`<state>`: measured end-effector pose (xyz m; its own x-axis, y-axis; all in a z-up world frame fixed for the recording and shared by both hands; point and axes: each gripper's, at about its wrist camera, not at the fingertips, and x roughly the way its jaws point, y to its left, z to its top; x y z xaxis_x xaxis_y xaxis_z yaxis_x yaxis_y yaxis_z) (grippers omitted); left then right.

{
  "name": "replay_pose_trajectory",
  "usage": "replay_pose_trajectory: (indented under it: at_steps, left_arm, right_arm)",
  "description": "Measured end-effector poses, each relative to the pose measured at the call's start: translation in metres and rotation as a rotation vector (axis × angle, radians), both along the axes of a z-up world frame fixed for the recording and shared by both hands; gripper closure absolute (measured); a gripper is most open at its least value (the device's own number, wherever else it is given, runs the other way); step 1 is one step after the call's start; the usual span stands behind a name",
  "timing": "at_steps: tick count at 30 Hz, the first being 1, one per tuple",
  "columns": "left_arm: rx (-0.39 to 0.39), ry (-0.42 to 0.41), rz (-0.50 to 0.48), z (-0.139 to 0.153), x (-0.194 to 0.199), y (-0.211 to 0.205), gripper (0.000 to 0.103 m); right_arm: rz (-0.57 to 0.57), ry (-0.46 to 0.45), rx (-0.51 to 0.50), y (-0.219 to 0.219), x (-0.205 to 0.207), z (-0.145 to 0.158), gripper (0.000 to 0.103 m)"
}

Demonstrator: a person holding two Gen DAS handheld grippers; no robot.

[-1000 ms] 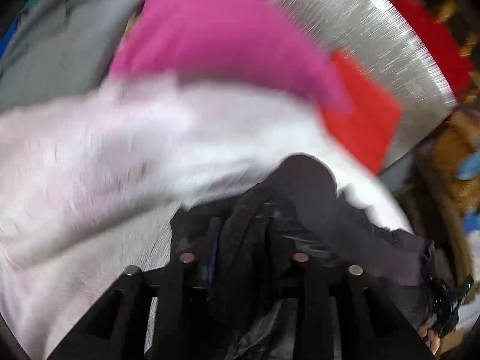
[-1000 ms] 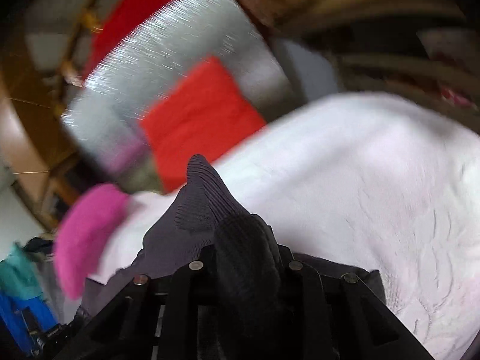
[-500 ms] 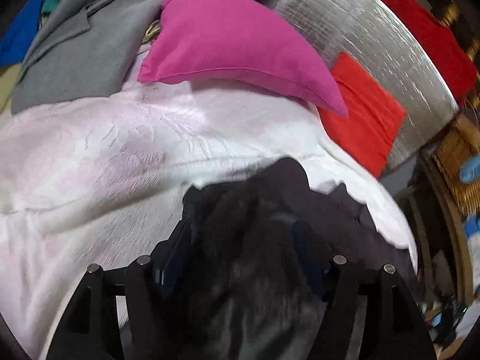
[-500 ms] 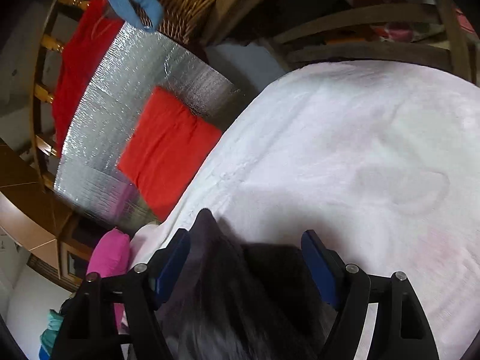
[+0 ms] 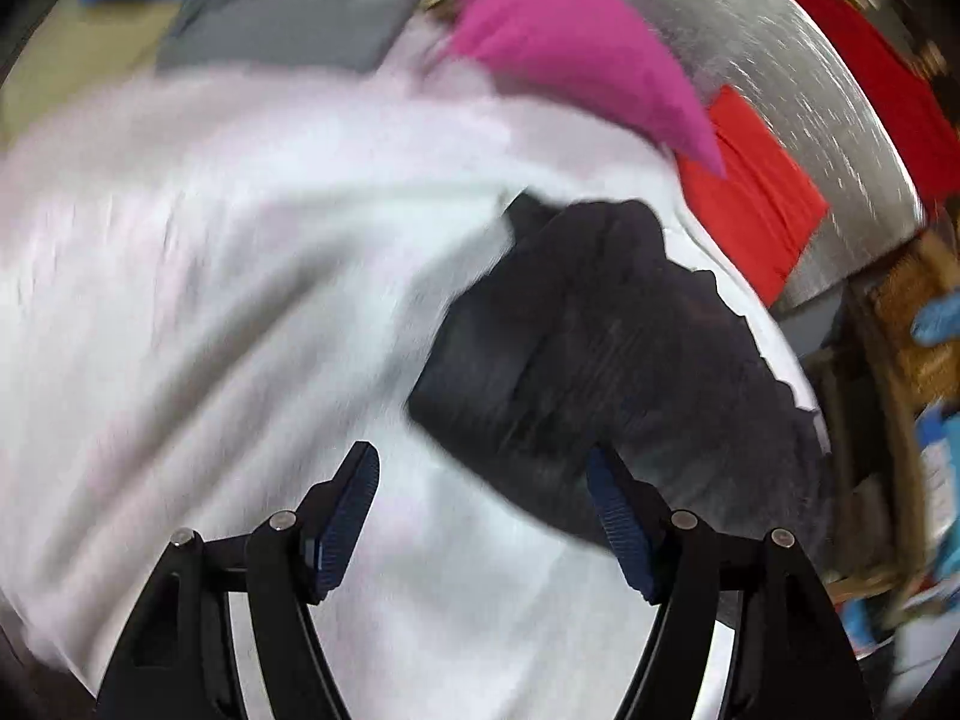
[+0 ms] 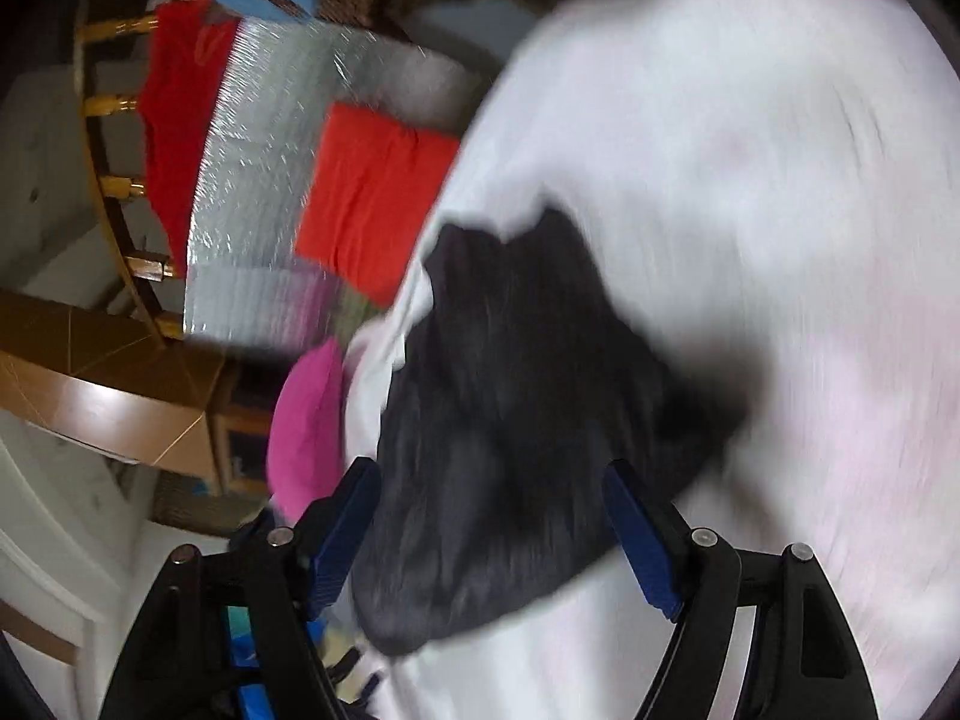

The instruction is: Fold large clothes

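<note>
Left gripper [image 5: 483,516]: jaws spread wide, nothing between the blue pads; white bed cover [image 5: 240,300] directly beneath. Dark knit garment [image 5: 612,360] lies bunched on the cover just ahead and to the right, its near edge overlapping the right finger in view; contact cannot be told through blur.

Right gripper [image 6: 489,528]: jaws likewise wide apart, not clamped. Same dark garment [image 6: 528,420] lies between and beyond the fingers.

Farther off: pink pillow [image 5: 570,42], red cloth [image 5: 756,192].
</note>
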<state>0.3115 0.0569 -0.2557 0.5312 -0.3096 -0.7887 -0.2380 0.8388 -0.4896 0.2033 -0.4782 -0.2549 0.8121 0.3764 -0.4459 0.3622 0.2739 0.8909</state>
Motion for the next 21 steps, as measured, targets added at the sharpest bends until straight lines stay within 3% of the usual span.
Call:
replay_pose_trajectory:
  at_steps: [3, 6, 14, 19, 20, 21]
  left_arm:
    - [-0.072, 0.051, 0.025, -0.014, -0.004, 0.007, 0.031]
    - [-0.151, 0.042, 0.026, -0.02, 0.003, 0.007, 0.03]
    - [-0.289, 0.052, 0.045, -0.041, 0.043, 0.0, 0.026]
    - [-0.302, 0.012, 0.078, -0.045, 0.056, -0.003, 0.025]
    - [-0.293, 0.0, 0.08, -0.045, 0.058, -0.004, 0.025]
    - [-0.288, -0.011, 0.083, -0.044, 0.058, -0.005, 0.027]
  right_arm:
    - [0.032, 0.075, 0.058, 0.017, -0.002, -0.023, 0.024]
    - [-0.008, 0.109, 0.078, 0.015, 0.006, -0.037, 0.024]
    - [-0.099, 0.07, -0.004, 0.002, 0.039, -0.039, 0.023]
    - [-0.089, 0.042, -0.074, 0.001, 0.058, -0.033, 0.023]
    - [-0.088, 0.036, -0.087, 0.002, 0.058, -0.034, 0.025]
    - [-0.089, 0.04, -0.103, 0.001, 0.057, -0.033, 0.037]
